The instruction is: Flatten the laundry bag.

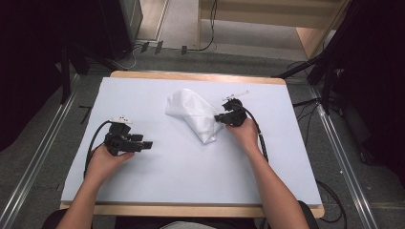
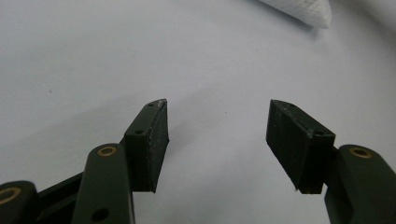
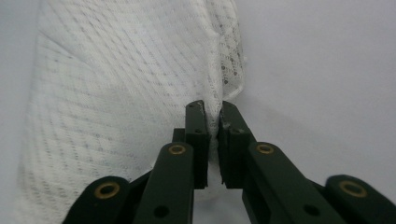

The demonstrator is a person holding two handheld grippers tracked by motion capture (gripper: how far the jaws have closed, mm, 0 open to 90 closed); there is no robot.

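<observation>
- The step in hand looks like the first pinch on a white cloth so it can be spread or folded; the right gripper is clenched on the cloth's edge, with a thin fold of fabric caught between its pads in the right gripper view
- The cloth lies crumpled in a long, loose bundle a little beyond the middle of the table, slanting from far left to near right; the right gripper meets its right-hand side
- The left gripper rests low over bare table to the left, well apart from the cloth, its jaws spread wide with nothing between them; a corner of the cloth shows far off ahead of it
- Next, I judge, the right hand needs a slow lift or pull to open the bundle, while the left comes across for a second edge; a thin pinch like this could slip
- The cloth is a fine mesh knit with tiny holes, soft and limp; the table cover is smooth, matte, pale; the jaw pads are black, flat and blocky
</observation>
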